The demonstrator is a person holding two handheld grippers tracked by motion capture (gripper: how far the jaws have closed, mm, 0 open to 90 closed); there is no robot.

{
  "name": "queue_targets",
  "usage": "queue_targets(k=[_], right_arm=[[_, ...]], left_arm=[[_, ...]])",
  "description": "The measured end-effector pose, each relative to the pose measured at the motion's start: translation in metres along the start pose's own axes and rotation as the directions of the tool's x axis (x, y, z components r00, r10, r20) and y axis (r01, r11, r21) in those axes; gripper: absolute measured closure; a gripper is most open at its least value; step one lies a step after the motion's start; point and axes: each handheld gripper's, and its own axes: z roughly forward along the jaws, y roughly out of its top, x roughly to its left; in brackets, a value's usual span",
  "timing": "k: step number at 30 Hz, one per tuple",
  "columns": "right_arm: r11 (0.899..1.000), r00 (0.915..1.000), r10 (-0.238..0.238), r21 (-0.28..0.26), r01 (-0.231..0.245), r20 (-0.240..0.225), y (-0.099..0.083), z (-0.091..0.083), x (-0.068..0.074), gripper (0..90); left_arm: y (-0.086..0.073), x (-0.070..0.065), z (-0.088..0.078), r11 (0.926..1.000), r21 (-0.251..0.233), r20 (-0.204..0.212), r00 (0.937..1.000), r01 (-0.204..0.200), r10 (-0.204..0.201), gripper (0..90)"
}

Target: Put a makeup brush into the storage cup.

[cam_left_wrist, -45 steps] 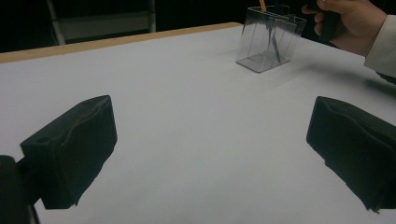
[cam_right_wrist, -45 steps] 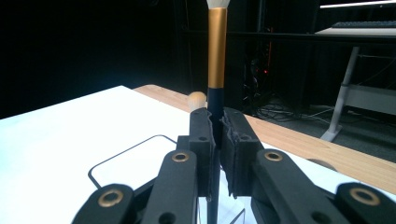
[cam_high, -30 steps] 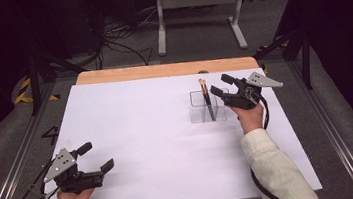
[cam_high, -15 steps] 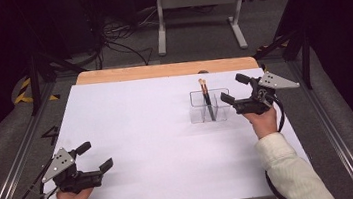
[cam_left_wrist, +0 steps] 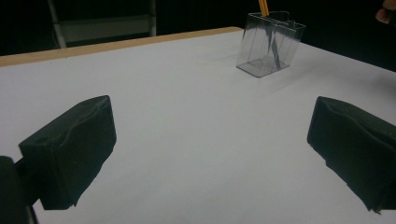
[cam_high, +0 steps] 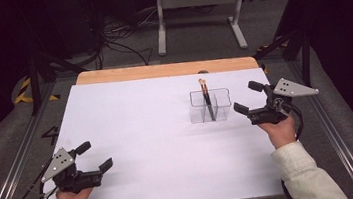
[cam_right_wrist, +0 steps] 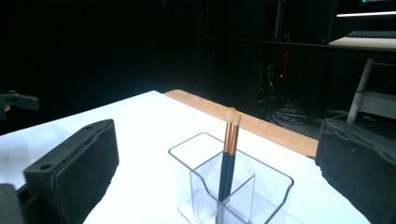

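A clear plastic organizer (cam_high: 218, 110) stands on the white sheet, right of the middle, with two dark-handled brushes (cam_high: 205, 93) upright in it, pale tips up. My right gripper (cam_high: 246, 96) hovers just right of it, open; its jaws have just been opening and nothing is between them. The right gripper view looks over the organizer (cam_right_wrist: 196, 154) and brushes (cam_right_wrist: 229, 154) from close by, between the wide-set jaws. My left gripper (cam_high: 95, 155) rests open near the front left corner, holding nothing. From the left gripper view the organizer (cam_left_wrist: 268, 44) stands far off.
The white sheet (cam_high: 143, 133) covers a wooden table whose bare edge (cam_high: 161, 71) runs along the back. A metal stand (cam_high: 199, 6) and cables lie on the dark floor behind. Metal rails run along both sides of the table.
My right gripper has drawn back to the right, away from the organizer, and lifted a little. The brushes stay standing in the organizer. The left gripper has not moved.
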Motion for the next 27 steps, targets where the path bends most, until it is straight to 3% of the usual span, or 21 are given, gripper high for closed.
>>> queue_targets(k=[12, 27], right_arm=[[1.000, 0.9999, -0.012, 0.006, 0.013, -0.005, -0.004, -0.024, 0.009, 0.0], [0.996, 0.9996, -0.009, 0.090, 0.006, 0.027, -0.024, -0.041, 0.017, 0.0]], left_arm=[[0.000, 0.000, -0.001, 1.0000, 0.001, 0.000, 1.0000, 0.004, -0.004, 2.0], [0.000, 0.000, -0.001, 1.0000, -0.006, 0.002, 1.0000, 0.002, -0.002, 1.6]])
